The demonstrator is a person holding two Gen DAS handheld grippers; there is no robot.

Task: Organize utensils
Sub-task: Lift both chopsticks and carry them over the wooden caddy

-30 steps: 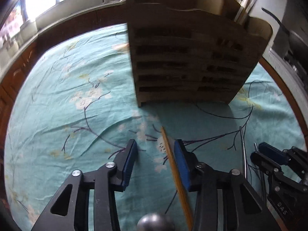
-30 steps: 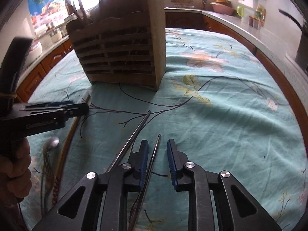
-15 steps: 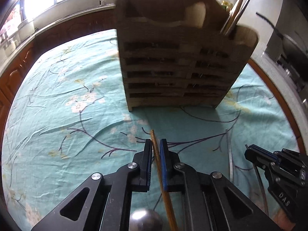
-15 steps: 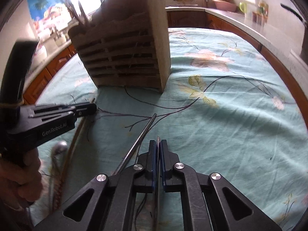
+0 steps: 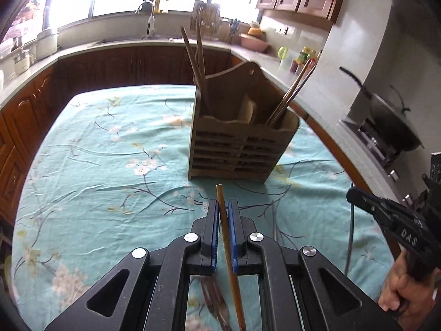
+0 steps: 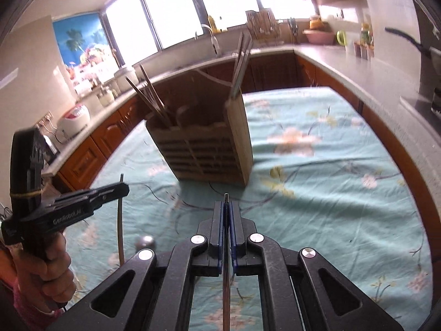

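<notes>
Left gripper (image 5: 223, 215) is clamped tight on a wooden chopstick (image 5: 227, 229), its tip poking out ahead of the blue pads. Right gripper (image 6: 226, 218) is pinched shut on a metal chopstick (image 6: 226, 251). Both are off the teal tablecloth (image 5: 110, 165), facing the wooden utensil holder (image 5: 239, 149), which stands upright with chopsticks in its compartments.

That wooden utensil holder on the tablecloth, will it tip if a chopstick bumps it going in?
Probably not easily: the holder is a broad box sitting flat on the tablecloth. It looks like light slatted wood, though, so a knock near its tall back could slide or rock it.
</notes>
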